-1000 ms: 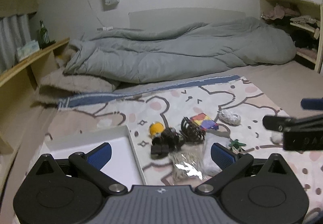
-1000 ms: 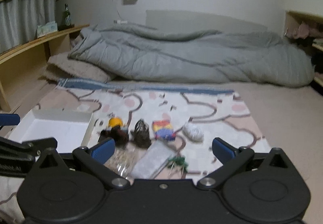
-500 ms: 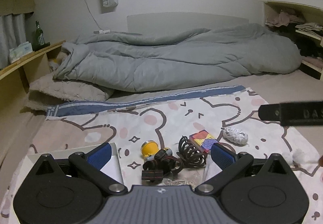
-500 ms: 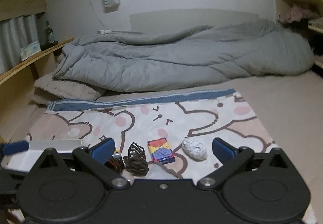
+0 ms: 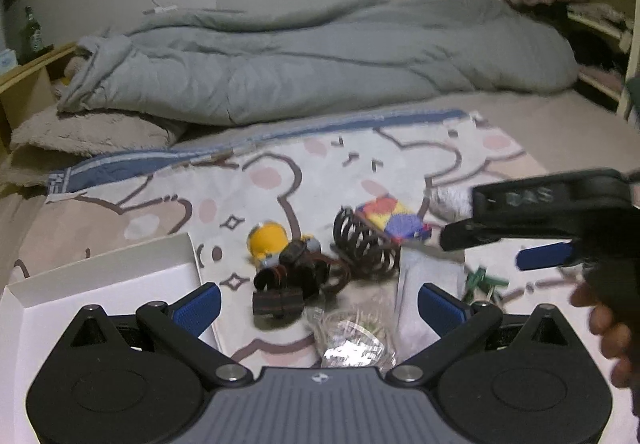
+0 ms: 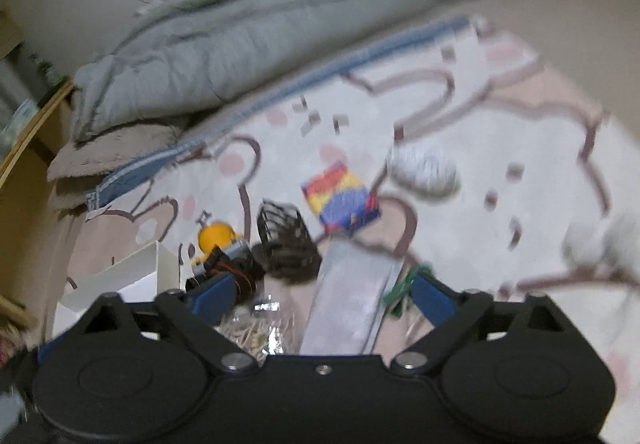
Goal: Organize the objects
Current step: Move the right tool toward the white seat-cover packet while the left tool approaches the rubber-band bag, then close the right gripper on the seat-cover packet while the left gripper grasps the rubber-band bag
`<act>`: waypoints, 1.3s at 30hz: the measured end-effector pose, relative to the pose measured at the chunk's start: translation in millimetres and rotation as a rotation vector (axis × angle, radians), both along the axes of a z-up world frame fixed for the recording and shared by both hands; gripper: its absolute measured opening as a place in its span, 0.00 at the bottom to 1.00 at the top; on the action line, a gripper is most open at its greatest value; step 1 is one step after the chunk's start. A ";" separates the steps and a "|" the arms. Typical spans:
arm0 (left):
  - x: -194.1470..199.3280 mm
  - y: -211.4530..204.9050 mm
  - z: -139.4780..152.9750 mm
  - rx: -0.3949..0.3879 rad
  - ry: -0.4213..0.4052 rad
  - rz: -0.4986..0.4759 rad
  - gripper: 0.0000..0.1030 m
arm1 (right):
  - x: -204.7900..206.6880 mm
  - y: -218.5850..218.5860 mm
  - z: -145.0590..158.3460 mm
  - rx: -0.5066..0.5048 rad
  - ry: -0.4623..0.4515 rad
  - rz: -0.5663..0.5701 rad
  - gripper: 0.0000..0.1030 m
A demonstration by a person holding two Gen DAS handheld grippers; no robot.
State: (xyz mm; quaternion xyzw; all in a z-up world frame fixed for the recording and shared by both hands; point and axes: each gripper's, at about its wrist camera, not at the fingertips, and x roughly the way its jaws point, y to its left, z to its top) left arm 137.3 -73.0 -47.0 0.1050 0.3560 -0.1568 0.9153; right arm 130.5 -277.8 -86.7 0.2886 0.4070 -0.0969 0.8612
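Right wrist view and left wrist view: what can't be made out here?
- Right wrist view: motion blur smears the white crumpled ball and the small green item.
- White open cardboard box: the left gripper's body covers its near part.
- Clear plastic bag: contents too small and glary.
- Right gripper, left wrist view: blurred, cut by the edge.

A wide bed (image 5: pixel 532 124) carries everything. Across its far side a rumpled grey quilt (image 5: pixel 320 60) lies heaped, beside a beige fluffy pillow (image 5: pixel 88 130). Nearer, a cream cloth printed with brown bear outlines and edged in blue (image 5: pixel 280 164) lies spread flat. On this cloth rest an open white cardboard box (image 5: pixel 100 284), a yellow round toy (image 5: pixel 267 240), a dark coiled hair clip (image 5: pixel 366 244), a multicoloured small packet (image 5: pixel 394 220), a white crumpled ball (image 6: pixel 424 170) and clear plastic bags (image 5: pixel 352 336).
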 end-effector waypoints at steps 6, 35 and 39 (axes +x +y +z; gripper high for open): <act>0.2 4.2 -10.9 0.060 0.009 -0.061 1.00 | 24.2 11.3 -35.3 0.106 0.130 -0.036 0.87; 20.4 -32.4 -73.4 0.088 0.187 -0.170 1.00 | 41.8 12.9 -77.5 -0.217 0.283 0.185 0.55; 23.5 -30.9 -82.4 0.097 0.218 -0.159 1.00 | 30.1 6.6 -77.9 -0.219 0.268 0.244 0.54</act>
